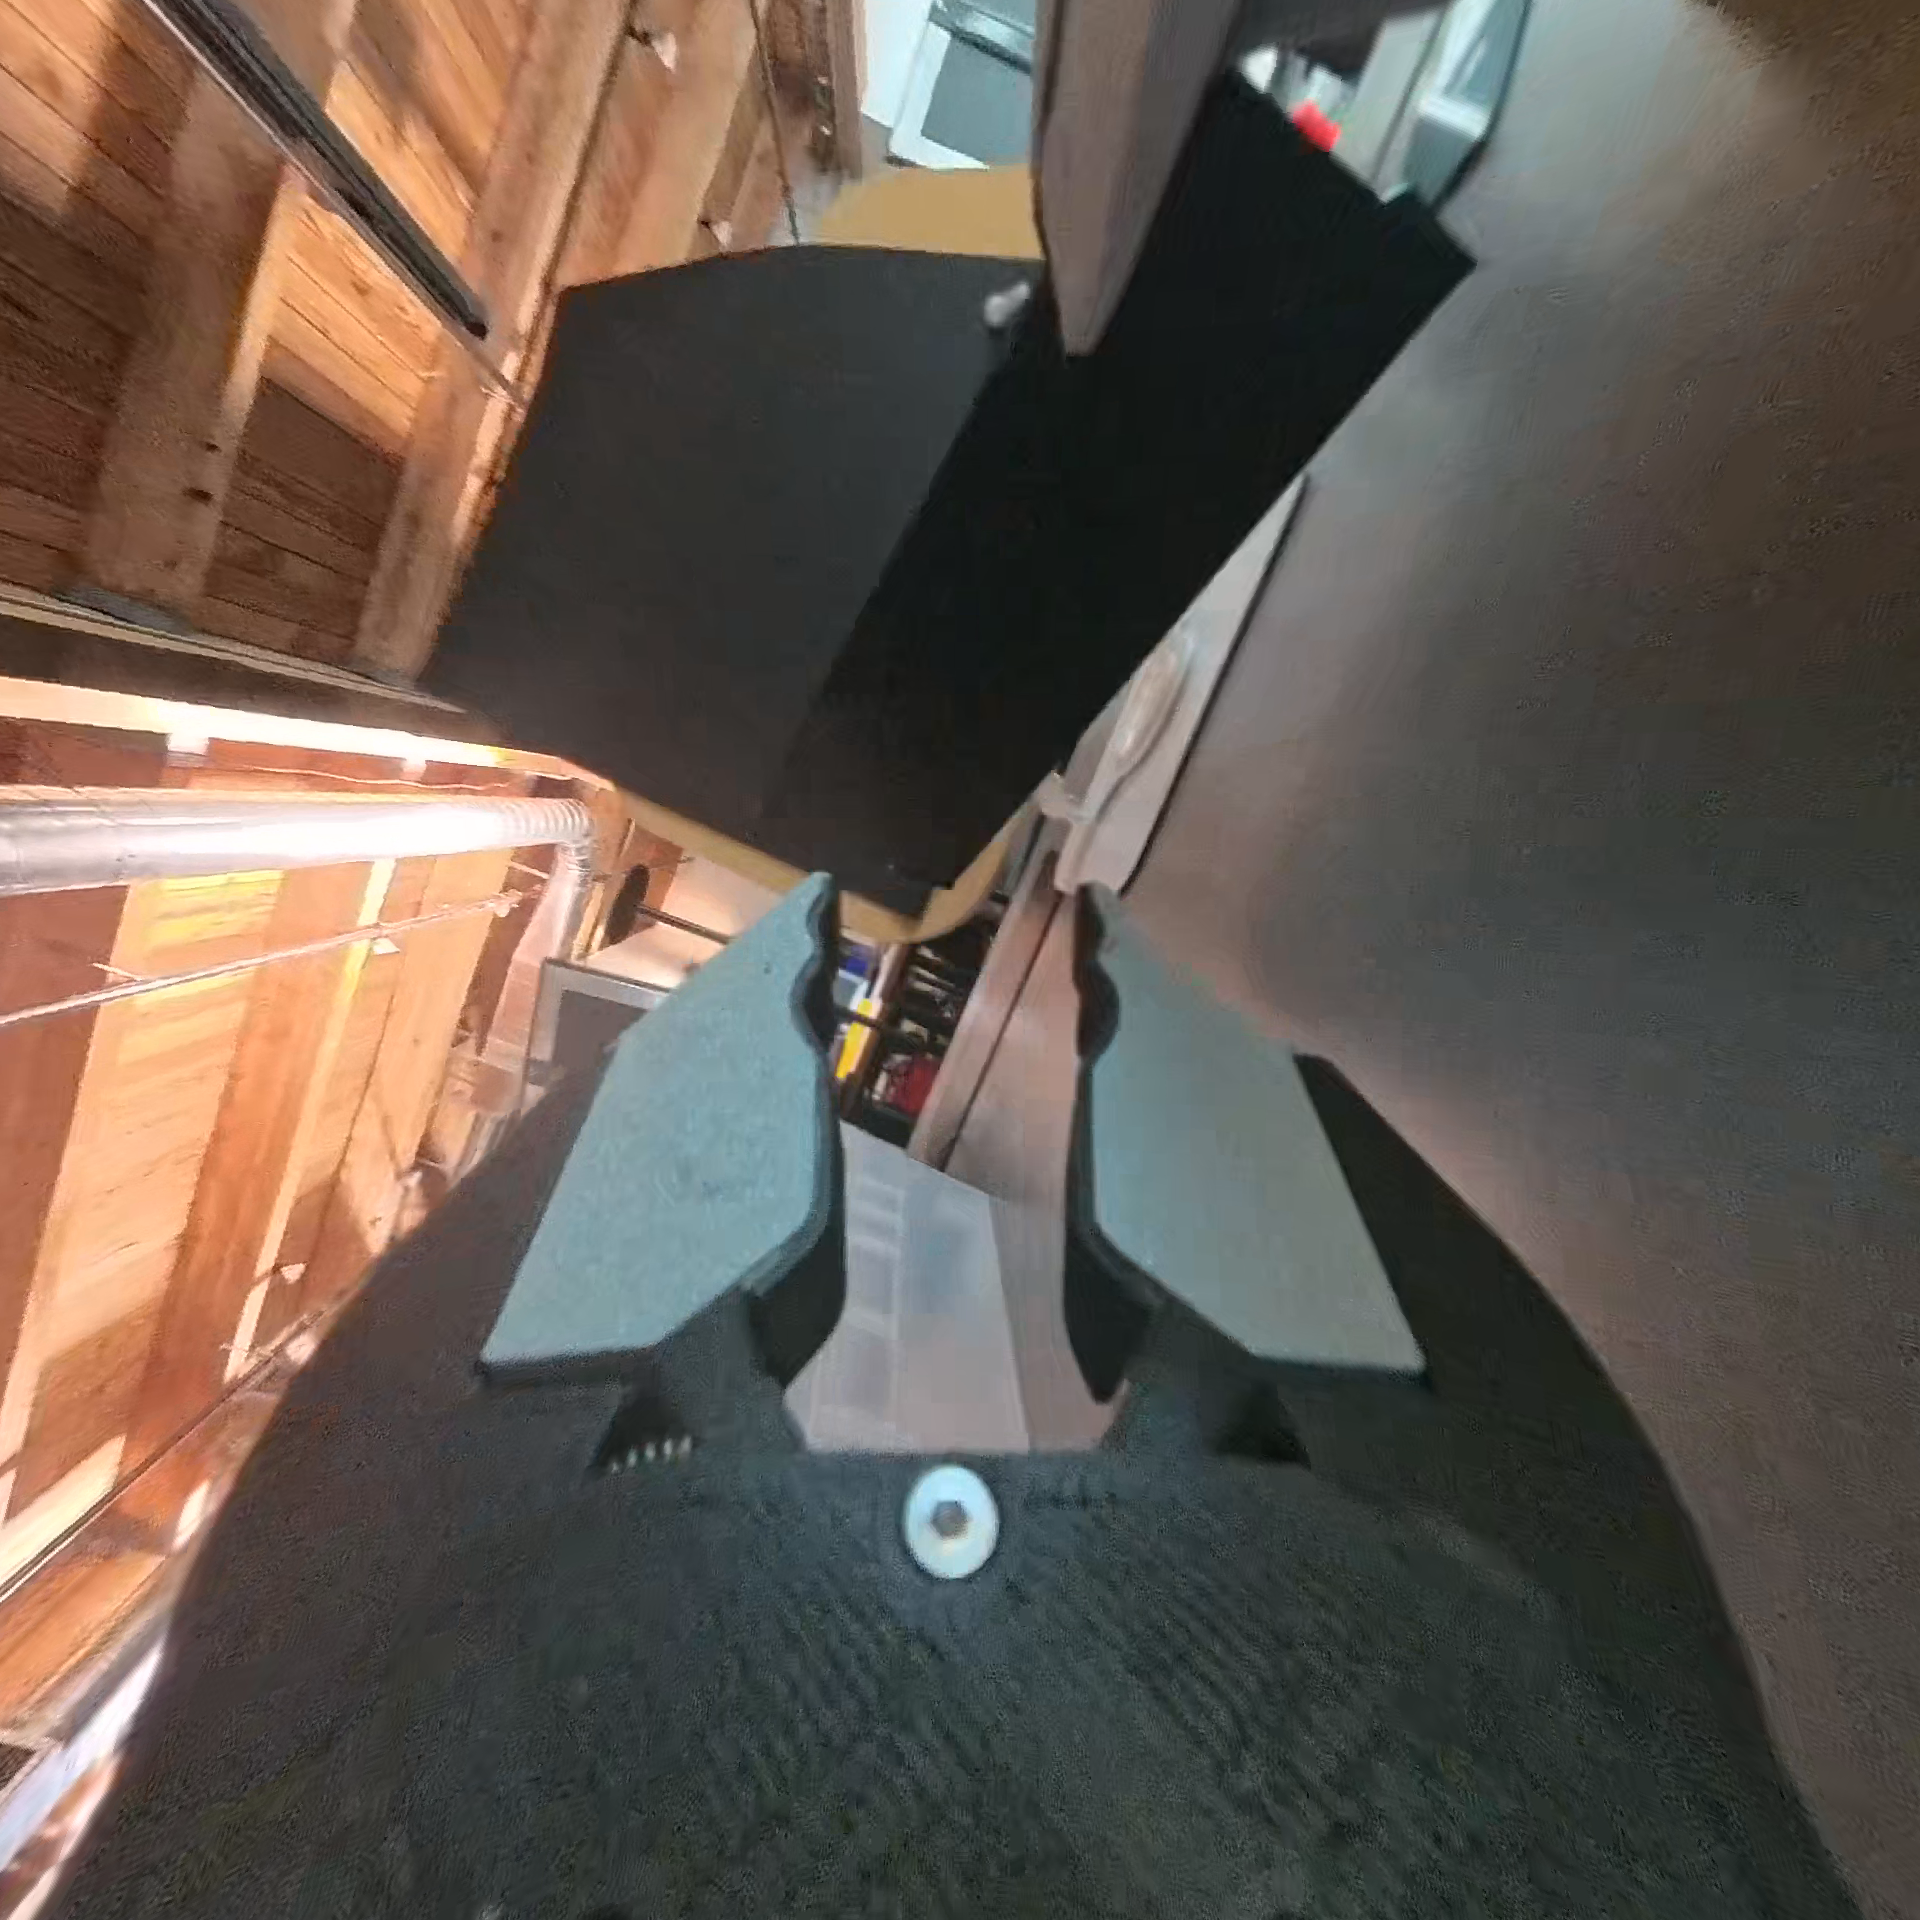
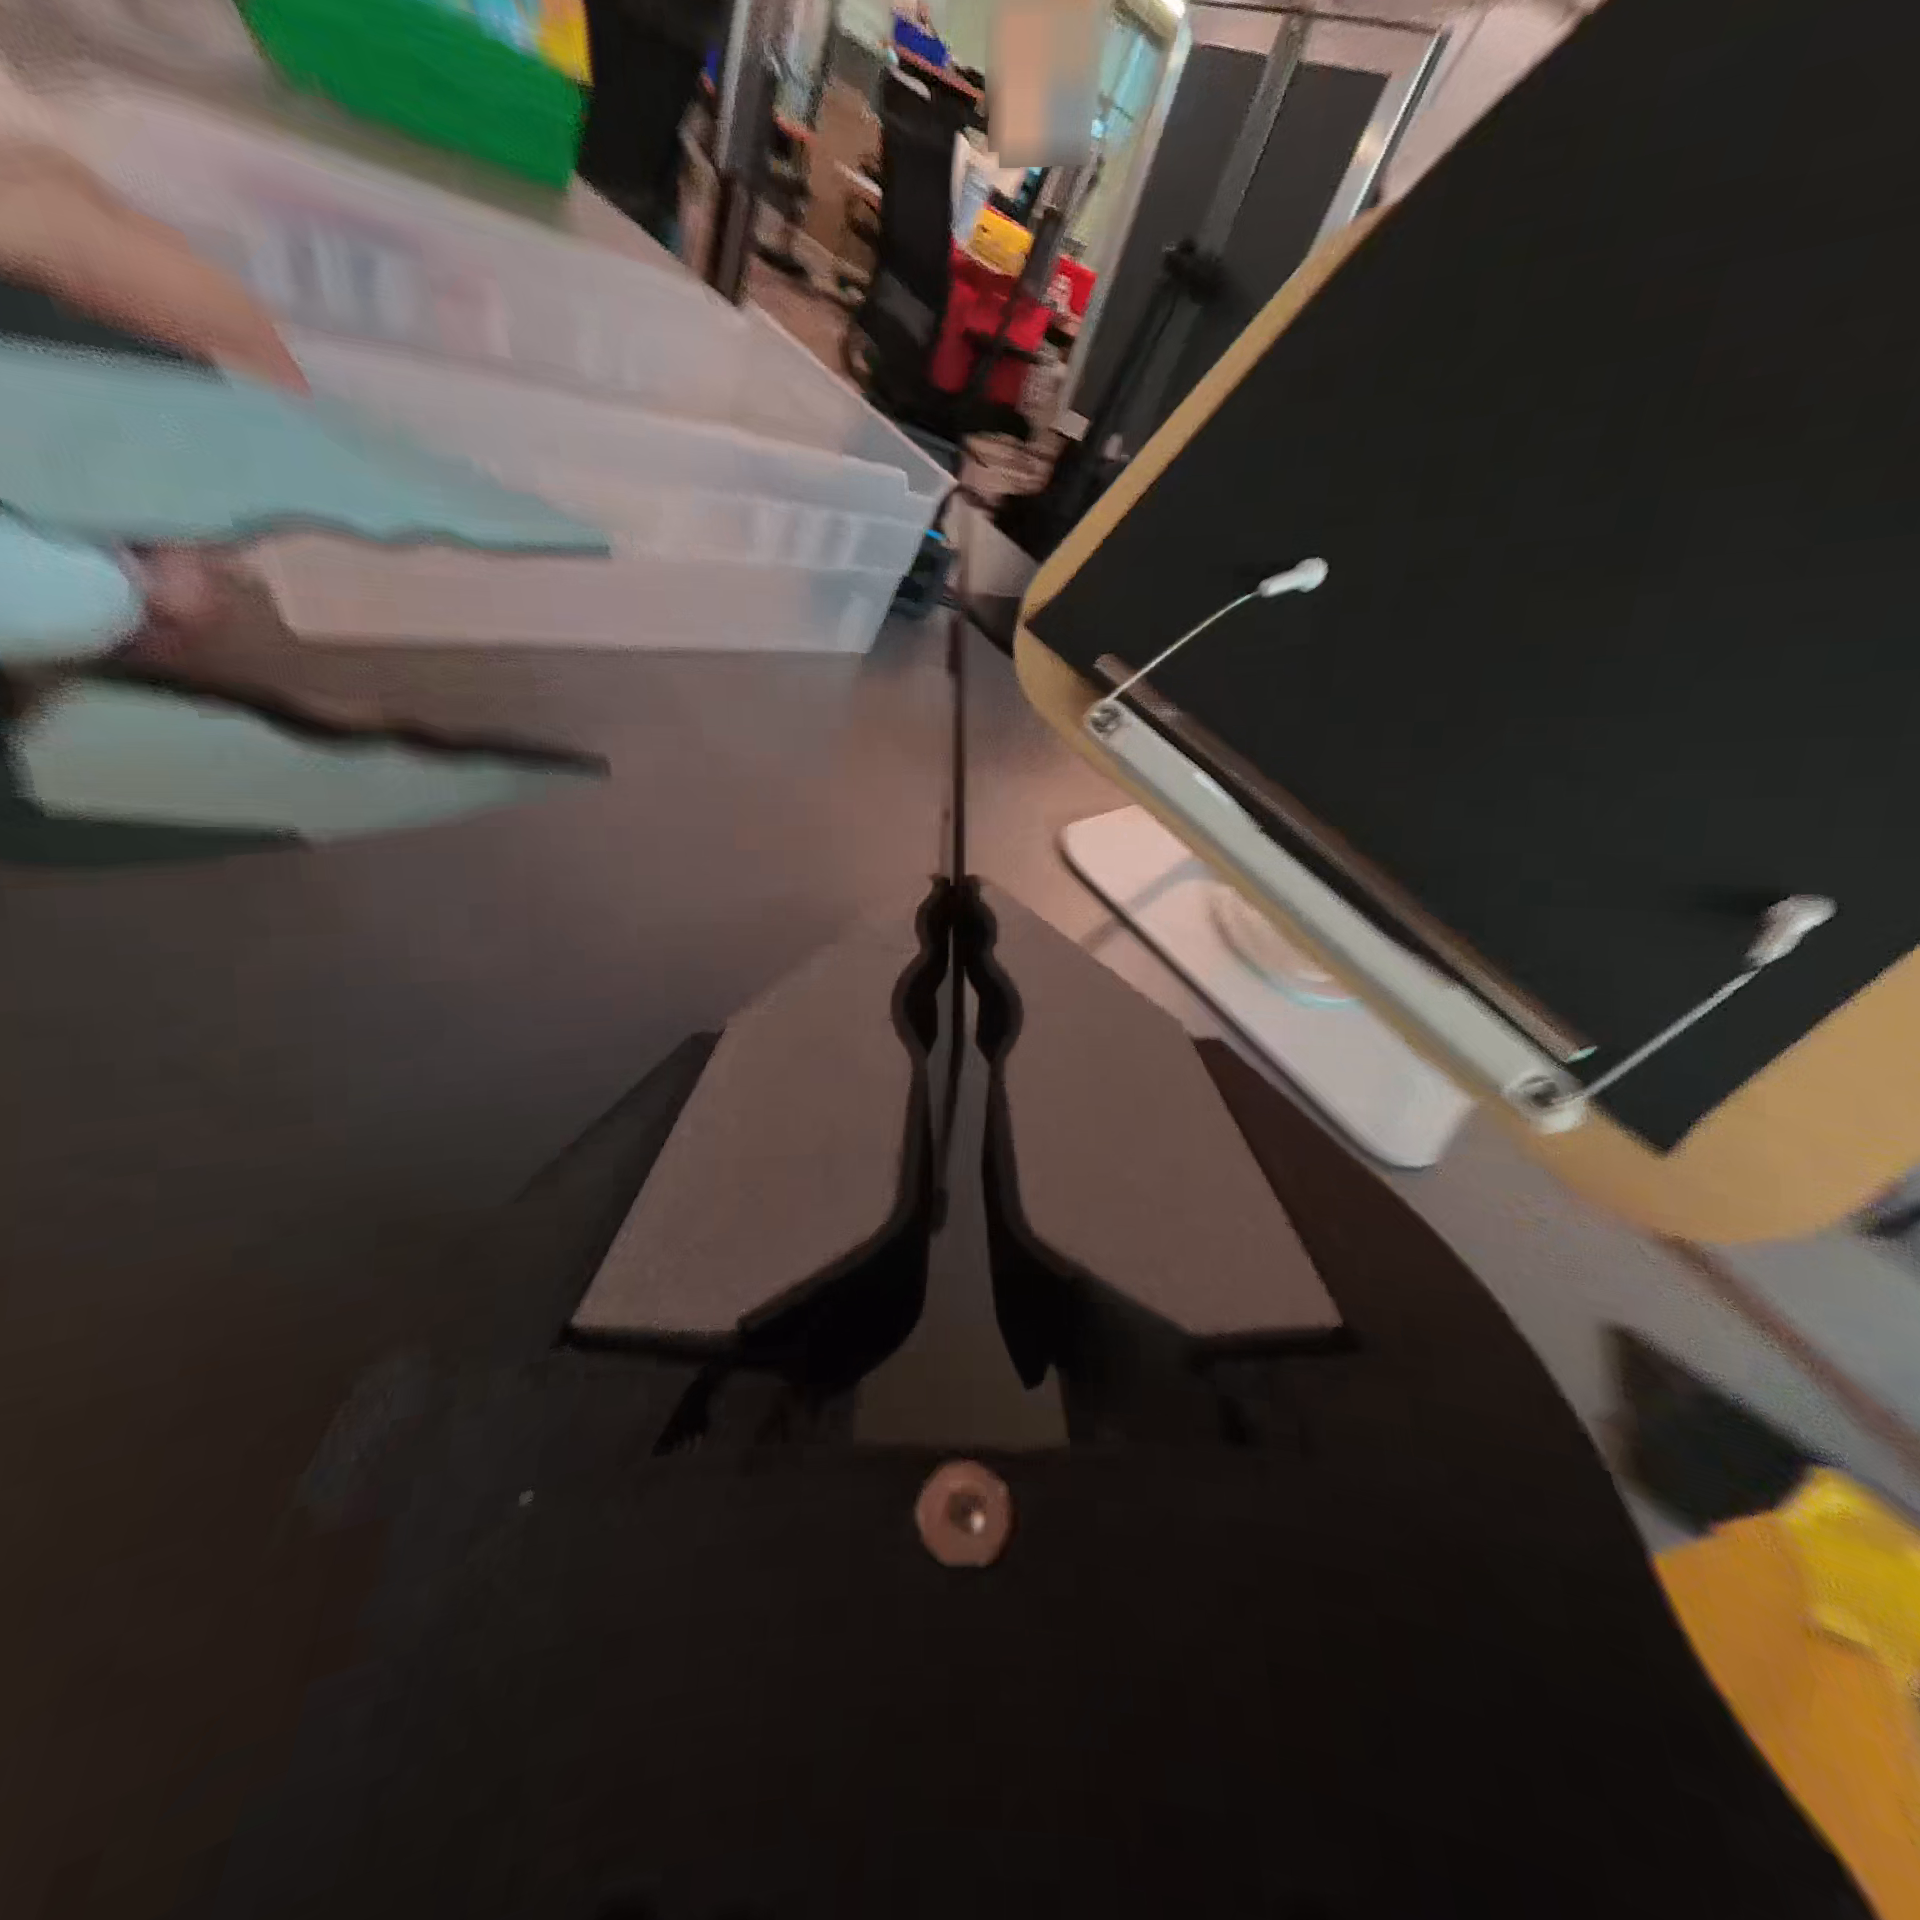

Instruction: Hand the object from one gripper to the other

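1. Handover scene on a dark brown table (image 2: 520, 987): the right gripper (image 2: 956, 894) has its jaws pressed together on a thin black object (image 2: 957, 727), which shows only as a narrow dark line running forward past the fingertips.
2. What kind of thing the object is cannot be told from this edge-on sight.
3. Off to the side in the right wrist view, the left gripper (image 2: 603, 655) appears blurred, its two pale green fingers (image 2: 312, 478) spread apart with nothing between them, well apart from the object.
4. From the left wrist view, the left gripper (image 1: 956, 935) stands wide open and empty, tilted up toward a wooden ceiling (image 1: 260, 364).
5. Black board with a tan rim (image 2: 1558, 520) leans beside the right gripper, carrying a grey metal bar (image 2: 1320, 904).
6. Clear plastic bin (image 2: 623, 468) sits at the table's far side.
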Demonstrator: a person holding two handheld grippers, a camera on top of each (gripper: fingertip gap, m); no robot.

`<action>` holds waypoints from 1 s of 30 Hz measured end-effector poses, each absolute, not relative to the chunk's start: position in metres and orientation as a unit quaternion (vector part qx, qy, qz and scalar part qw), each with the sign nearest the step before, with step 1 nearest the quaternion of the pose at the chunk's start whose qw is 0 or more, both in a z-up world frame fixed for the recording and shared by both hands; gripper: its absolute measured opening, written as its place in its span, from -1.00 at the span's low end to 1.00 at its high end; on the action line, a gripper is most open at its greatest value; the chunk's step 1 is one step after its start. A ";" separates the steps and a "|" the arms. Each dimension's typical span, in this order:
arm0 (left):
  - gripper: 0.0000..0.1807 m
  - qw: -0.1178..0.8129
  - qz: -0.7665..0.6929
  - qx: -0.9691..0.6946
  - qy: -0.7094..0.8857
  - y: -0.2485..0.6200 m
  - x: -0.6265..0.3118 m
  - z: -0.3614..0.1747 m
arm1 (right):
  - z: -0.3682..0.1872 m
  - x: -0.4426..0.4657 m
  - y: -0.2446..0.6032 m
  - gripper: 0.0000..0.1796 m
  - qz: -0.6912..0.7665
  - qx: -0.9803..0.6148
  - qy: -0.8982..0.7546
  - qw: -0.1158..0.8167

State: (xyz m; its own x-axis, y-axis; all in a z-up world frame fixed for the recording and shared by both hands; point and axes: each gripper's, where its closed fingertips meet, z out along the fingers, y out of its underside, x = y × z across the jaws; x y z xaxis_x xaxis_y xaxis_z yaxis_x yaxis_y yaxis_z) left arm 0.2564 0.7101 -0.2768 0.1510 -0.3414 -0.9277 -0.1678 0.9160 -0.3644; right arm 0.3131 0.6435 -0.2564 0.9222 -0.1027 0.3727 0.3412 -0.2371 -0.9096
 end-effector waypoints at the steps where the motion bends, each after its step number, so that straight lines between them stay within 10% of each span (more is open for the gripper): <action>1: -0.46 0.726 -0.048 -0.197 0.657 0.711 0.258 -0.282 | -0.253 0.315 0.642 -1.00 -0.137 -0.765 -0.051 0.628; 8: -0.46 0.736 0.059 -0.111 0.666 0.700 0.262 -0.298 | -0.245 0.293 0.640 -1.00 0.201 -0.730 0.032 0.652; 21: -0.47 0.736 0.054 -0.067 0.671 0.674 0.262 -0.304 | -0.237 0.325 0.634 -1.00 0.385 -0.619 0.181 0.660; 26: -0.81 0.776 0.113 -0.065 0.617 0.691 0.261 -0.284 | -0.253 0.304 0.645 -1.00 0.423 -0.647 0.161 0.614; 30: -1.00 0.776 0.020 -0.130 0.617 0.695 0.253 -0.268 | -0.246 0.298 0.640 -0.55 0.407 -0.661 0.113 0.620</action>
